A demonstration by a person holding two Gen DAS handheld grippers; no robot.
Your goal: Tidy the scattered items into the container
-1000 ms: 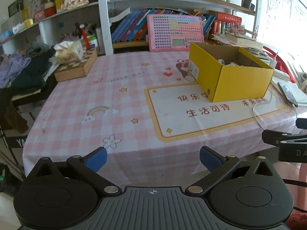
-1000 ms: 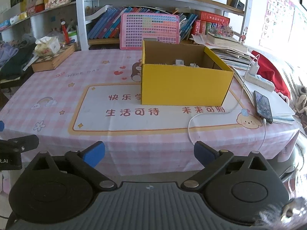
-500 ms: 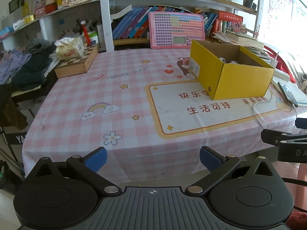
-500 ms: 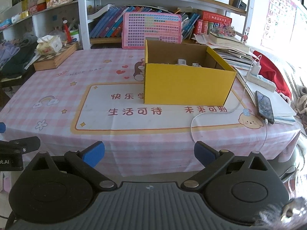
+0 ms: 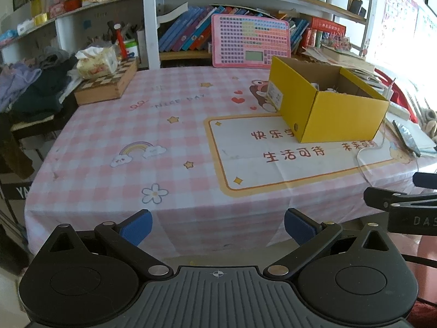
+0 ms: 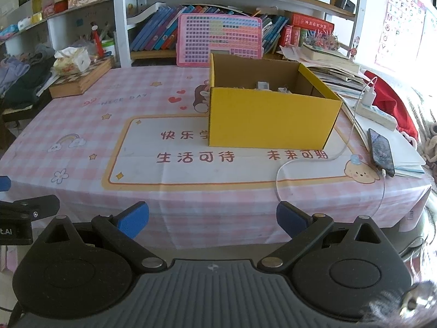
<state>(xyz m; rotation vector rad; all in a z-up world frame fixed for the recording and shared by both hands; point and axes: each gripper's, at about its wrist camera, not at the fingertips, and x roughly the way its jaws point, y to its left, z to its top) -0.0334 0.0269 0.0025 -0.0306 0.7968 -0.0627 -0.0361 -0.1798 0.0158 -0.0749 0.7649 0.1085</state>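
Hovering short of the table edge, left gripper and right gripper both gaping, empty; yellow box mid-table, contents barely visible. Risk: snagging the white cable, dragging the phone.

Left wrist view: from off table's near edge, left of centre, facing bookshelf; yellow box sits right of frame. Right wrist view: same edge, further right, box centred, nearer. Both share tablecloth, box, pink board, shelf.
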